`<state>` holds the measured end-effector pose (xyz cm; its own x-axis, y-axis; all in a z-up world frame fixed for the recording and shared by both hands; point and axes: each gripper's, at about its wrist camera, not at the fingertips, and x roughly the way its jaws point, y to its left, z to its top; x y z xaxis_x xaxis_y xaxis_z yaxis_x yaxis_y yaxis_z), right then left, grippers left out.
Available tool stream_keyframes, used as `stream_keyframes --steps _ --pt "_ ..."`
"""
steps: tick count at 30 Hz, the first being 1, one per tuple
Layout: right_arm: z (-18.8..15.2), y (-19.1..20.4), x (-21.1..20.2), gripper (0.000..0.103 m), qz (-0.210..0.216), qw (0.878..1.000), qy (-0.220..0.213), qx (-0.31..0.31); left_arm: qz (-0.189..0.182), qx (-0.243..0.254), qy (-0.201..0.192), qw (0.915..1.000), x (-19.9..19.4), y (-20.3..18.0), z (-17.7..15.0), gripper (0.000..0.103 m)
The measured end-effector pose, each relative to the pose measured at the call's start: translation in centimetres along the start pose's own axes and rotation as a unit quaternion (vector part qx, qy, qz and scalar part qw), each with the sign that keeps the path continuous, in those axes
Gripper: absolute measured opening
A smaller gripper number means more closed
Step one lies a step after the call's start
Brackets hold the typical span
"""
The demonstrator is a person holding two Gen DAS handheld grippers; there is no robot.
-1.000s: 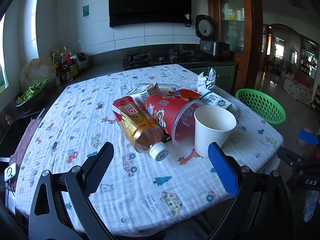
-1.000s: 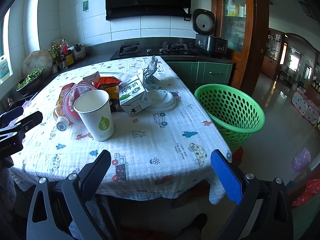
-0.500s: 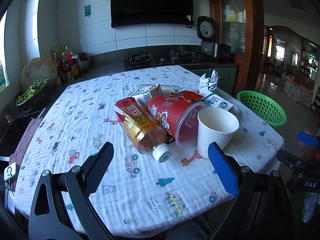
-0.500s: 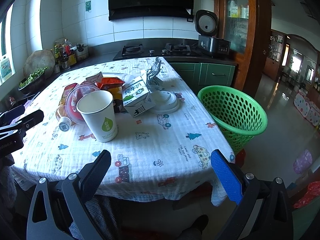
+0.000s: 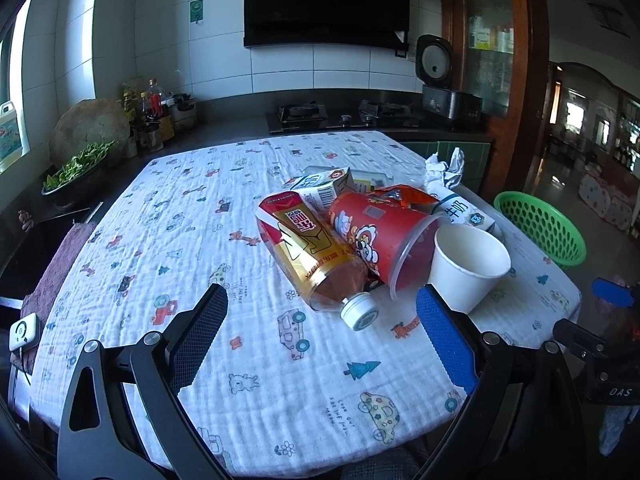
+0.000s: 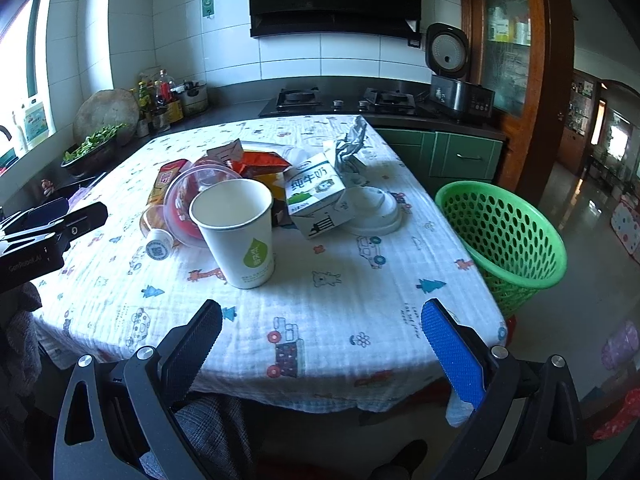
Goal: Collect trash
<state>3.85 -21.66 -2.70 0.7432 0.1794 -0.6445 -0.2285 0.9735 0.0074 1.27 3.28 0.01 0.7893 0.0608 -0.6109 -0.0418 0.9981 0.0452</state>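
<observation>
Bench is taking up mid-frame, with a green basket sitting at right of it on the floor. Trash is piling up centre frame: red tub, tea bottle lying down, milk carton, paper cup standing upright. Both the left claw and right claw are hanging wide apart, empty. I'd be going for the cup first, squeezing gently so it's not crumpling.

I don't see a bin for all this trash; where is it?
The green basket stands on the floor off the table's right edge, in both views.
</observation>
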Motion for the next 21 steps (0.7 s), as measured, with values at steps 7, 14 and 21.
stream_keyframes --steps 7,14,21 --pt "1.0 1.6 1.1 0.097 0.029 0.999 -0.005 -0.023 0.007 -0.018 -0.005 0.9998 0.5 1.4 0.1 0.094" --pt "2.6 3.2 3.3 0.096 0.053 0.998 -0.009 -0.043 0.002 -0.04 -0.002 0.9992 1.2 2.9 0.2 0.094" --pt "3.8 5.0 6.1 0.096 0.064 0.996 -0.002 -0.063 0.0 -0.038 -0.004 0.9993 1.7 3.8 0.3 0.094"
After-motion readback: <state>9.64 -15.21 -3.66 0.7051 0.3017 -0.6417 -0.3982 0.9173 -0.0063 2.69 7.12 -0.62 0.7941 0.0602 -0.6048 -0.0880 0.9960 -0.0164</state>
